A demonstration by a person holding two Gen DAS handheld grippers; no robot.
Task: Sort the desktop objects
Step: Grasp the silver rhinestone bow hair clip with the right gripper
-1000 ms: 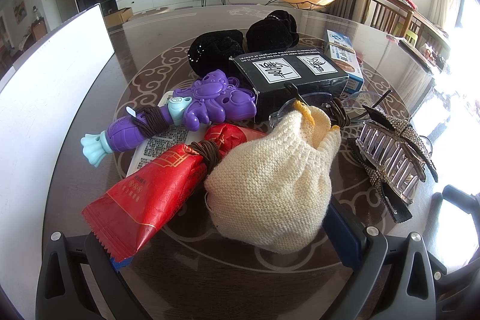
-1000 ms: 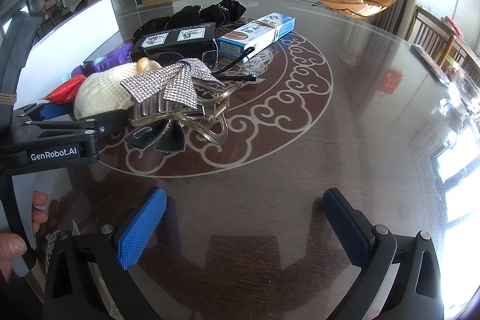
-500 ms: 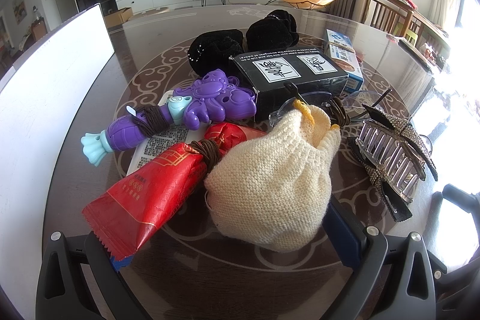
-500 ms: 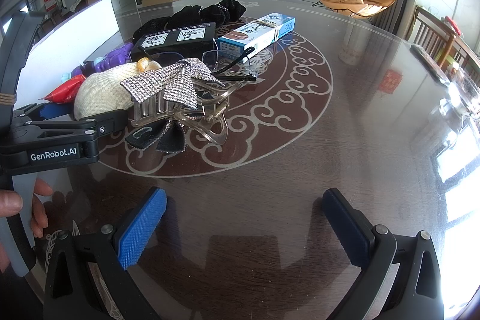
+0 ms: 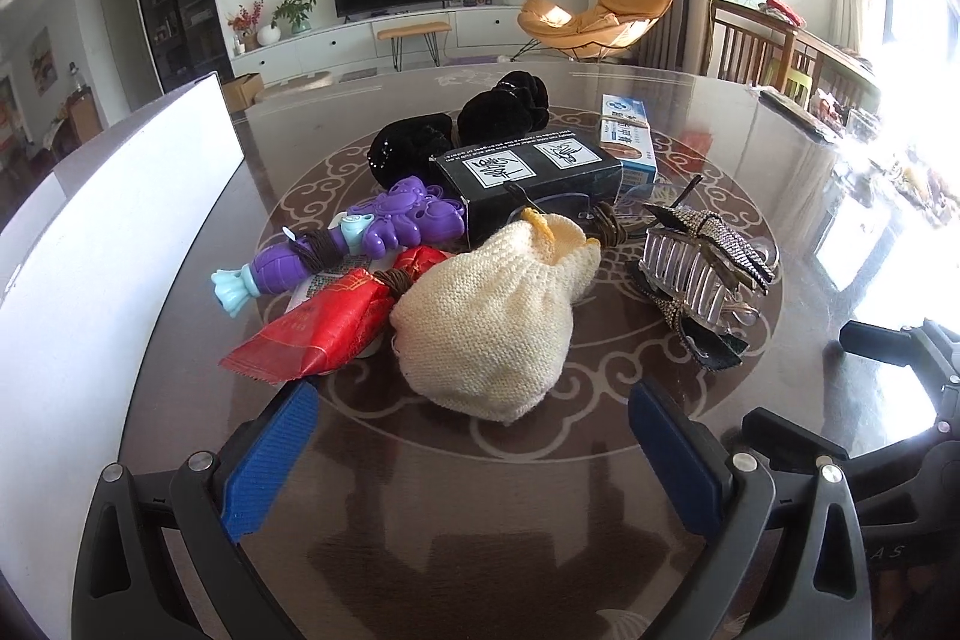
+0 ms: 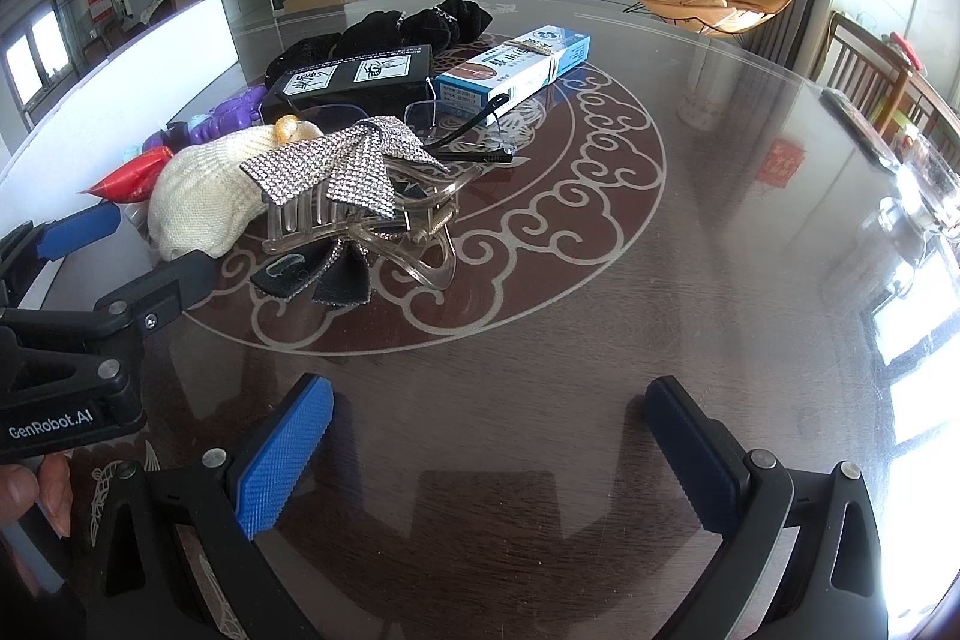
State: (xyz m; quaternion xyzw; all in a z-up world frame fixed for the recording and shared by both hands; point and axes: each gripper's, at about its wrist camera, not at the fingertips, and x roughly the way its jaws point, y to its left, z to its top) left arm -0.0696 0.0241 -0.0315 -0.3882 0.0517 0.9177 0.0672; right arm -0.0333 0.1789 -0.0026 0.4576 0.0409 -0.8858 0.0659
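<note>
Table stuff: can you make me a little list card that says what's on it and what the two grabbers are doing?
surface: dark round table
nearest left gripper: cream knitted pouch
beside pouch: red packet, purple toy
middle: black box, glasses, sparkly hair claw
far side: blue box, black scrunchies
left gripper: open, empty
right gripper: open, empty
</note>
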